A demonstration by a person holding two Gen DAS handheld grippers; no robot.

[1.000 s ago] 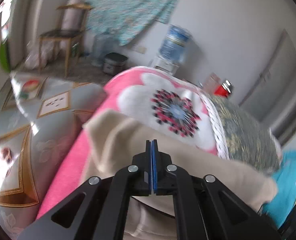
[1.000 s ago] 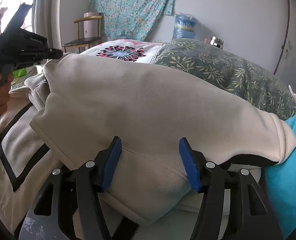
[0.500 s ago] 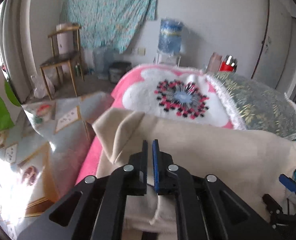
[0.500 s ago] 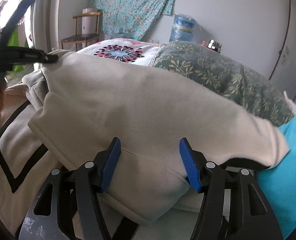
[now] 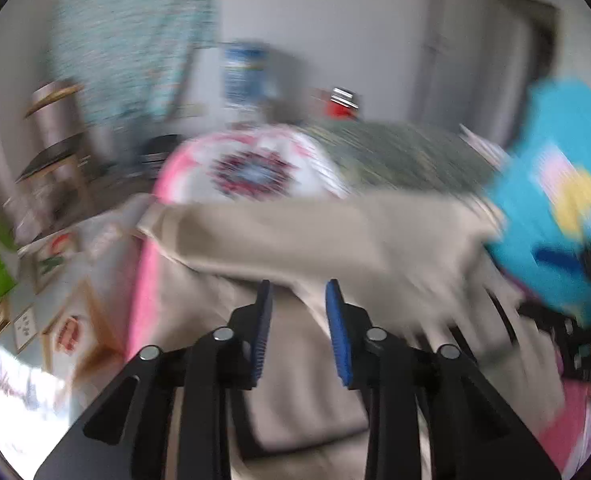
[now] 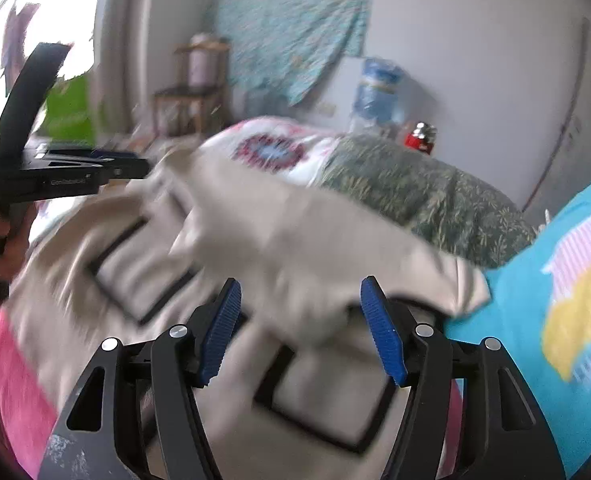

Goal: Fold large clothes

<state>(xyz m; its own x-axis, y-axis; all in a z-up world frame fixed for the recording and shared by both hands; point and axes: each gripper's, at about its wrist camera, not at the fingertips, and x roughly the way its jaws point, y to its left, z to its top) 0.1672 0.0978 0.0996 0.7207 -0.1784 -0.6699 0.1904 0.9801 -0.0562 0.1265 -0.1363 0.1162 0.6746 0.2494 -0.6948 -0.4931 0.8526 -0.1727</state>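
Note:
A beige garment with black line trim (image 6: 295,248) lies on the bed, its folded upper part across the middle; it also shows in the left wrist view (image 5: 307,240). My left gripper (image 5: 297,300) is open just in front of the fold, with nothing between its blue pads. It appears from the side in the right wrist view (image 6: 95,168) at the garment's left end. My right gripper (image 6: 299,292) is open and empty over the garment's near right part. Both views are motion-blurred.
A pink flowered blanket (image 5: 255,168) and a green leafy quilt (image 6: 415,192) cover the bed behind the garment. A turquoise printed cloth (image 6: 555,300) lies at the right. A chair (image 6: 191,92), a water bottle (image 6: 379,88) and a red flask (image 6: 419,138) stand by the far wall.
My left gripper has opened and let go of the beige garment, and its view has swung right. My right gripper has stayed open and pulled back; more of the black-trimmed panel shows.

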